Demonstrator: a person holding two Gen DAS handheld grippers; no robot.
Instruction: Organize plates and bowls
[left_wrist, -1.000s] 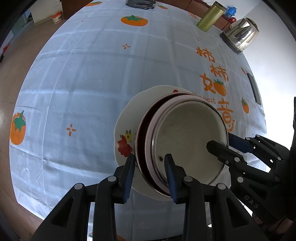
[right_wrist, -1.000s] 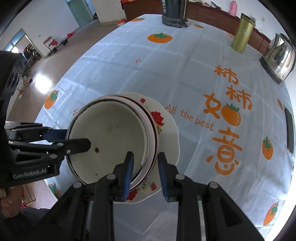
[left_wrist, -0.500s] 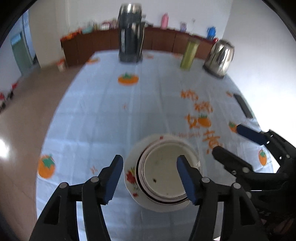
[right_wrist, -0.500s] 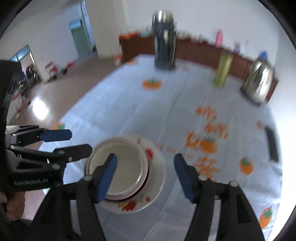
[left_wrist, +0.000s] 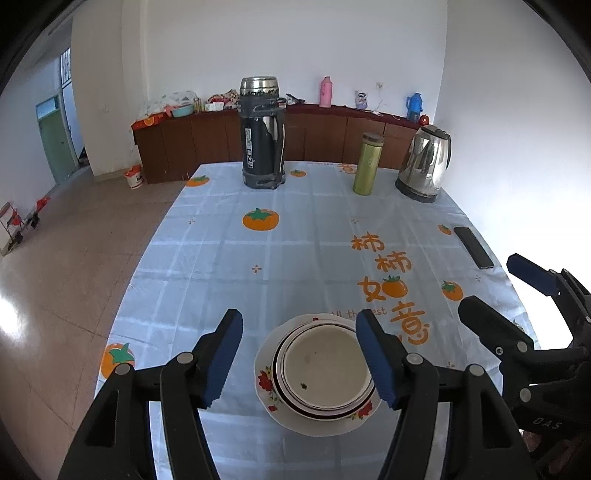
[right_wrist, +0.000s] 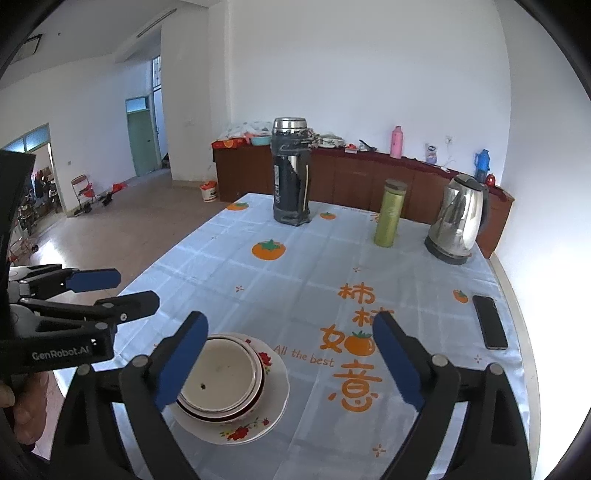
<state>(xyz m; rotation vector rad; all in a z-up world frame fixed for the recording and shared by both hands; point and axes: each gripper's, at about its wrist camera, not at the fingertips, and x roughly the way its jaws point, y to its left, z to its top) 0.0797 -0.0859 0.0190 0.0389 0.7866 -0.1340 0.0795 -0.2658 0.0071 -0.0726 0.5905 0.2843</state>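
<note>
The left claw (left_wrist: 299, 356) hangs above the table (left_wrist: 295, 254) with its 2 blue pads spread wide and still opening; nothing is between them but air, and the stacked dishes sit far below on the cloth. The right claw (right_wrist: 291, 365) is likewise wide and opening, and grips nothing. In the left wrist view the right claw shows at the right margin, apart from the dishes; in the right wrist view the left claw shows at the left margin, with part of a hand (right_wrist: 18, 410) under it.

The flowered plate (left_wrist: 269, 373) lies flat near the table's near edge, roughly midway along it. On it rests a stack of bowls (left_wrist: 325, 369): a white bowl nested upright inside at least 1 dark-rimmed bowl; how many lie beneath, I cannot tell. A small dark speck marks the inside of the top bowl.

Along the far edge stand 3 vessels: a tall dark thermos (left_wrist: 262, 133) toward the far left, a green flask (left_wrist: 367, 162) to its right, and a steel kettle (left_wrist: 424, 168) near the far right corner. A black phone (left_wrist: 472, 247) lies flat close to the right edge. The cloth carries orange persimmon prints and the words "All the best".
</note>
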